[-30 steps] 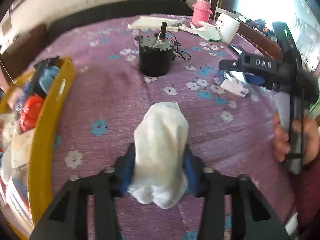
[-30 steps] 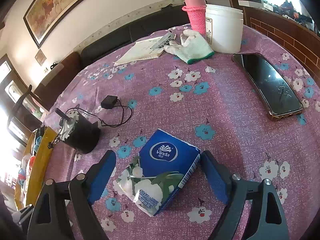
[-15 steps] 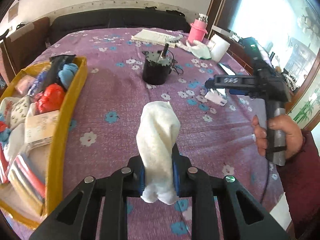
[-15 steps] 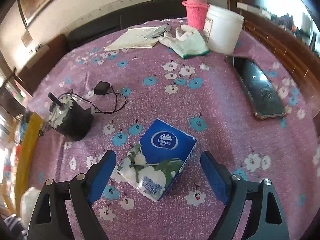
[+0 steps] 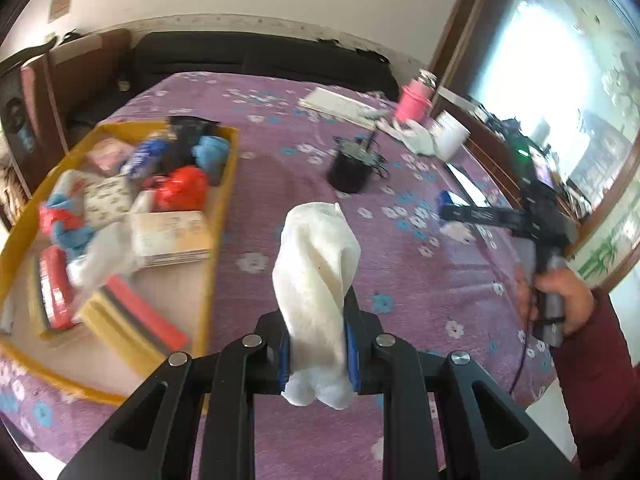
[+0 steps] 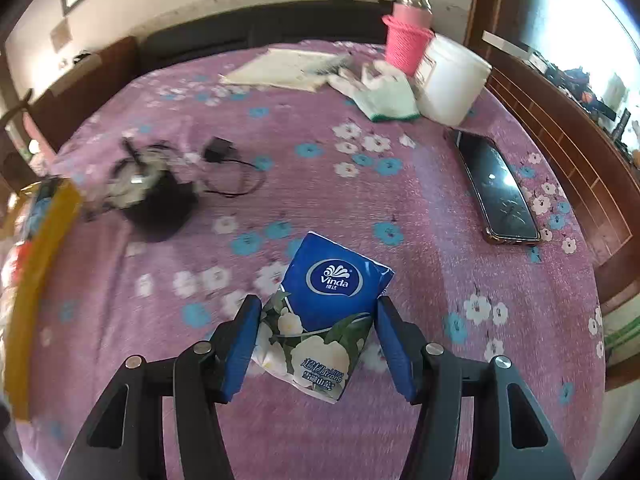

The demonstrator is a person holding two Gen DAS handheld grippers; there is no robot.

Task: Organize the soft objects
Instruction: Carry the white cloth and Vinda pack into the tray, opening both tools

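Observation:
My left gripper [image 5: 316, 336] is shut on a white cloth [image 5: 316, 264], which stands up between the blue pads, above the purple flowered tablecloth. To its left lies a yellow tray [image 5: 222, 208] filled with several soft things and packets. A blue Vinda tissue pack [image 6: 332, 292] lies on the tablecloth between the jaws of my right gripper [image 6: 316, 332]. Those jaws are closing and both blue pads touch the pack's sides. In the left wrist view a hand [image 5: 560, 296] in a dark red sleeve holds the right gripper at the right.
A black motor [image 6: 156, 200] with a cable and plug stands left of the pack. A phone [image 6: 496, 192] lies at the right. At the back are a white tub [image 6: 452, 80], a pink bottle [image 6: 408, 44], a glove [image 6: 384, 96] and papers [image 6: 284, 66].
The left gripper shut on the white cloth and rose with it; the yellow tray now fills more of its view. The right jaws came in from wide open against the tissue pack.

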